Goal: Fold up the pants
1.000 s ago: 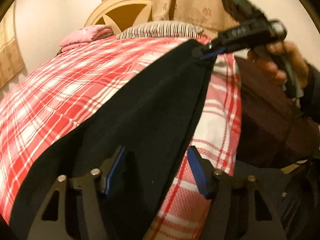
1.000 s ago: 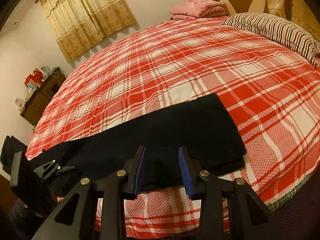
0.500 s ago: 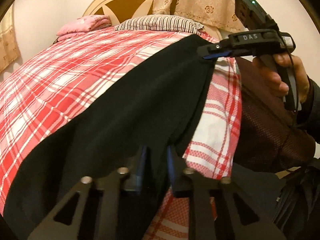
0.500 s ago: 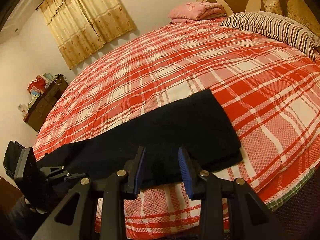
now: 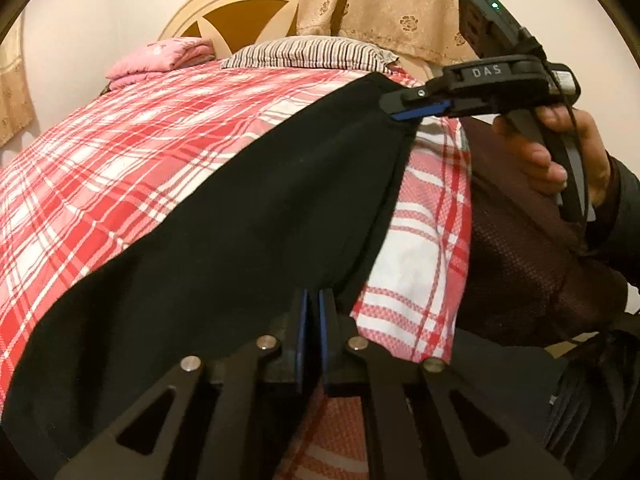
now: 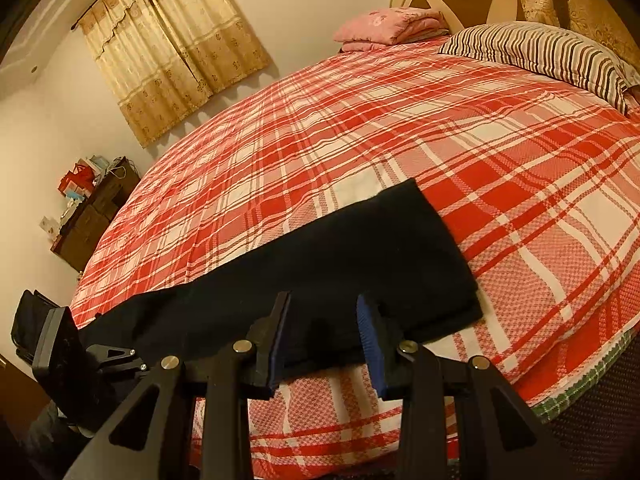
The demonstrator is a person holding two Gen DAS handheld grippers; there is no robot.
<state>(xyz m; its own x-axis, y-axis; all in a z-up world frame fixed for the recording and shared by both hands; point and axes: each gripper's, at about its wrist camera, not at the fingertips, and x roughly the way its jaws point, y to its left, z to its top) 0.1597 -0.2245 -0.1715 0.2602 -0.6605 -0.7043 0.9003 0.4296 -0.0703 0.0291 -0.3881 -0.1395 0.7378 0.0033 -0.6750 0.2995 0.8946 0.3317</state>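
Lying along the near edge of the bed (image 6: 400, 128), the black pants (image 6: 320, 264) stretch flat over the red-and-white plaid bedspread (image 5: 132, 152), with one squared end toward the striped pillow (image 6: 536, 52) and the rest running away from it. The left gripper (image 5: 311, 300) has its blue-padded fingers (image 5: 301, 320) pinched together on the near edge of the pants, only a thin slit left between them — the cloth puckers slightly where it enters. The right gripper (image 6: 323, 304) sits at the near edge too, closer to the pillow end; its fingers (image 6: 366, 320) stand partly apart astride the hem, and whether the pads press the cloth I cannot tell. In the left wrist view that gripper reaches in from the side, held by a hand (image 5: 568, 152) in a dark sleeve, its tip at the corner of the pants. Beyond the pillow, against the headboard (image 5: 240, 12), lies a folded pink blanket (image 6: 392, 24) — well apart from the pants.
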